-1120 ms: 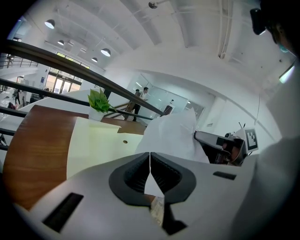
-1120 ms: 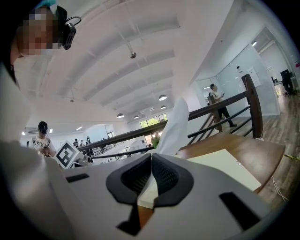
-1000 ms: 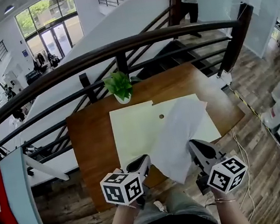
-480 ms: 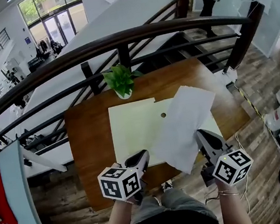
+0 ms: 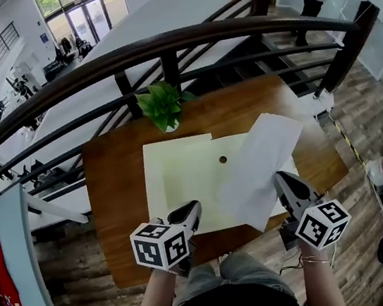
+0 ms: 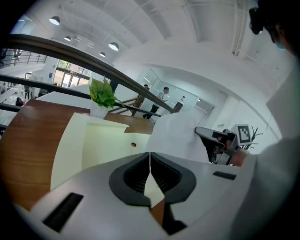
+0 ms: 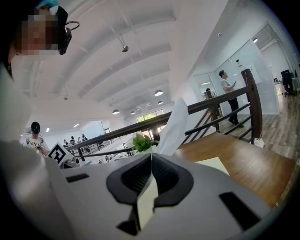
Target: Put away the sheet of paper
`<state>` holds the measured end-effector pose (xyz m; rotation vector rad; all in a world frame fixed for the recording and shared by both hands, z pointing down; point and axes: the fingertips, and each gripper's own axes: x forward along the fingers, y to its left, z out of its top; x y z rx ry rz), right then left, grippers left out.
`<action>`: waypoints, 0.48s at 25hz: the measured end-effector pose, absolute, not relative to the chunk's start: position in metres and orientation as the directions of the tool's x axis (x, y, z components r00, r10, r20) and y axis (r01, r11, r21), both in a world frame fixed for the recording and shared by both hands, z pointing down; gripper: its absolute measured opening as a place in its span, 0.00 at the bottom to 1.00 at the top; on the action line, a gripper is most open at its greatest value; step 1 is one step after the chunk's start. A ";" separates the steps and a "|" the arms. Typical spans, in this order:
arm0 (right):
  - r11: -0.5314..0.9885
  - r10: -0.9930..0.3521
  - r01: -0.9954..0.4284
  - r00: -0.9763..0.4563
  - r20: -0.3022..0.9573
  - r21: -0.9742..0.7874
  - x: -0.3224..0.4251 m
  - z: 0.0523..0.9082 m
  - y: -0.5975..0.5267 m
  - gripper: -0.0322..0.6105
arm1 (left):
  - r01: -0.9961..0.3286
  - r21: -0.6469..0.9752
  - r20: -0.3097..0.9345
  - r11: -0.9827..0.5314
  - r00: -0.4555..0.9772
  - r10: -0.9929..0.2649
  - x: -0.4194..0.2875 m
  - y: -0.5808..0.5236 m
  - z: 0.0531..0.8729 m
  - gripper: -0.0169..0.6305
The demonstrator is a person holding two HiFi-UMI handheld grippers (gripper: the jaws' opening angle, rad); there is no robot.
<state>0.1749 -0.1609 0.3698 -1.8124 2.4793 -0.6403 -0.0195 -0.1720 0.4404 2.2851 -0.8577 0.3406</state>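
The right hand-held gripper (image 5: 281, 178) pinches the sheet of paper (image 5: 261, 163) above the folder (image 5: 178, 179) on the desk (image 5: 115, 188), probably to slip it inside; the left hand-held gripper (image 5: 190, 209) is pressed together, empty.

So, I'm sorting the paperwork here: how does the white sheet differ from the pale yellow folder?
The white sheet is held up, tilted, in the right tongs; the pale yellow folder lies flat on the table. The sheet is narrower; the folder spreads wider and has a small round hole. Both are thin and flat.
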 end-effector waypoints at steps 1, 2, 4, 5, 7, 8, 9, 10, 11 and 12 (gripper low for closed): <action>0.254 -0.911 -0.911 -0.338 0.237 -0.323 0.177 0.370 -0.165 0.10 | -0.664 0.497 0.449 -0.558 0.748 -0.489 -0.018 -0.174 0.441 0.06; 0.261 -0.906 -0.910 -0.346 0.243 -0.323 0.179 0.372 -0.168 0.10 | -0.668 0.498 0.453 -0.553 0.744 -0.491 -0.017 -0.176 0.442 0.06; 0.274 -0.897 -0.906 -0.362 0.255 -0.322 0.183 0.376 -0.176 0.10 | -0.678 0.496 0.463 -0.543 0.735 -0.495 -0.015 -0.181 0.446 0.06; 0.280 -0.892 -0.904 -0.369 0.262 -0.323 0.185 0.379 -0.178 0.10 | -0.682 0.495 0.468 -0.538 0.731 -0.496 -0.014 -0.182 0.448 0.06; 0.290 -0.881 -0.901 -0.383 0.277 -0.322 0.188 0.385 -0.183 0.10 | -0.691 0.493 0.479 -0.529 0.723 -0.498 -0.012 -0.184 0.452 0.06; 0.298 -0.876 -0.900 -0.390 0.284 -0.318 0.188 0.387 -0.185 0.10 | -0.696 0.488 0.486 -0.526 0.717 -0.499 -0.011 -0.185 0.453 0.06; 0.309 -0.869 -0.899 -0.400 0.291 -0.312 0.188 0.389 -0.186 0.10 | -0.702 0.482 0.493 -0.524 0.712 -0.500 -0.011 -0.186 0.455 0.06; 0.322 -0.862 -0.897 -0.411 0.298 -0.304 0.187 0.390 -0.188 0.10 | -0.707 0.477 0.499 -0.522 0.707 -0.501 -0.010 -0.187 0.456 0.06; 0.336 -0.854 -0.893 -0.422 0.304 -0.298 0.187 0.391 -0.189 0.10 | -0.710 0.477 0.503 -0.519 0.704 -0.501 -0.010 -0.188 0.457 0.06; 0.348 -0.846 -0.889 -0.434 0.310 -0.296 0.186 0.392 -0.190 0.10 | -0.711 0.481 0.505 -0.514 0.703 -0.500 -0.009 -0.189 0.458 0.06</action>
